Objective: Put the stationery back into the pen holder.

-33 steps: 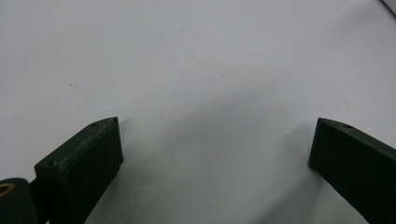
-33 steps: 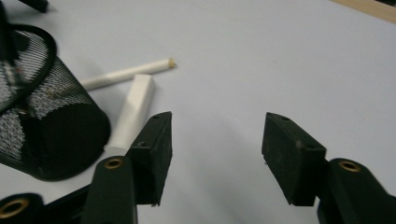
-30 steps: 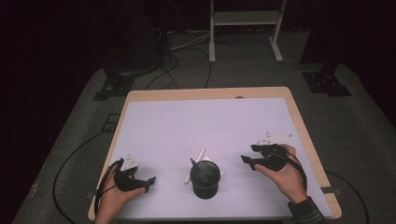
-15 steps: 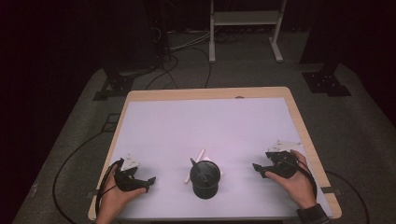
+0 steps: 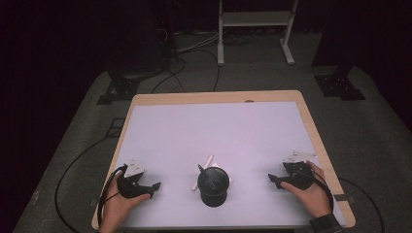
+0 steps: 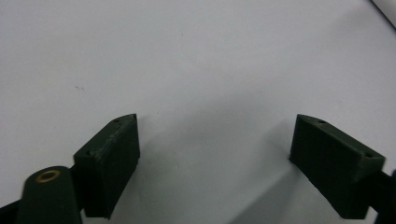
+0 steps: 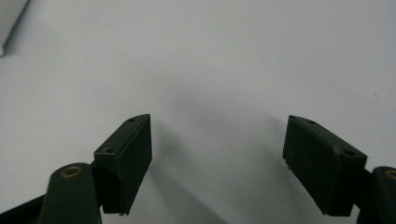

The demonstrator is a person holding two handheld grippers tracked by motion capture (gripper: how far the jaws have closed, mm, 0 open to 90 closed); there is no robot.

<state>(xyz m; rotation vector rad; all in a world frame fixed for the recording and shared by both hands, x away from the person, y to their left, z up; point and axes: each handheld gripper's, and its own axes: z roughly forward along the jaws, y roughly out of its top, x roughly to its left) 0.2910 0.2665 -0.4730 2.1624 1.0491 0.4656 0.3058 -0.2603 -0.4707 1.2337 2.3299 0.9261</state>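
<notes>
Lowered from above the mat's right side, the right gripper point(image 5: 278, 180) now rests beside the table's right edge point(image 5: 324, 150), its jaws having just opened wider with nothing between them; the right gripper view shows bare mat between the two black pads. At the near left, the left gripper point(image 5: 149, 187) has kept its place, its jaws having just narrowed a little yet standing well apart and empty. Between the hands, near the front edge, stands the black cup point(image 5: 213, 186), a dark utensil point(image 5: 202, 174) poking from its rim, with a white stick point(image 5: 203, 171) lying on the mat just beside and behind it. Neither tool touches the cup. Any reach inward risks clipping the tall, light-looking cup and tipping it, or nudging the loose stick out of line, since both grippers would approach low across the surface.
</notes>
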